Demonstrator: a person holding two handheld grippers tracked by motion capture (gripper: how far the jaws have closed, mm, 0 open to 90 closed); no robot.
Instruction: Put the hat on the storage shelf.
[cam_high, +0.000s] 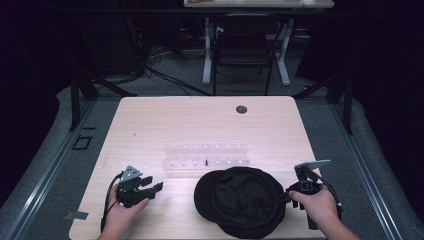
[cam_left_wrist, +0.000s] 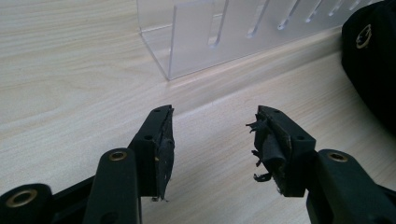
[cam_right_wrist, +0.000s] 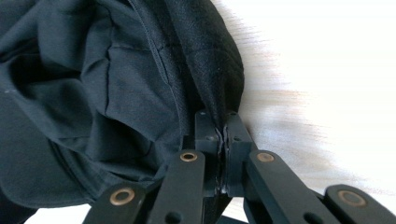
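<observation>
A black cap (cam_high: 242, 200) lies on the wooden table (cam_high: 200, 120) near its front edge, right of centre. My right gripper (cam_high: 289, 196) is at the cap's right edge, shut on the fabric; in the right gripper view the jaws pinch the cap's rim (cam_right_wrist: 223, 126) with the black cloth (cam_right_wrist: 93, 93) bunched to the left. My left gripper (cam_high: 157, 188) rests at the front left of the table, open, with nothing between its worn pads (cam_left_wrist: 163, 149). Part of the cap (cam_left_wrist: 373, 60) shows at the right of the left gripper view.
A clear acrylic slotted rack (cam_high: 206, 155) stands in the middle of the table just behind the cap, also seen as the rack (cam_left_wrist: 224, 32) ahead of the left gripper. A round grommet hole (cam_high: 241, 109) sits near the far edge. A chair (cam_high: 242, 45) stands beyond the table.
</observation>
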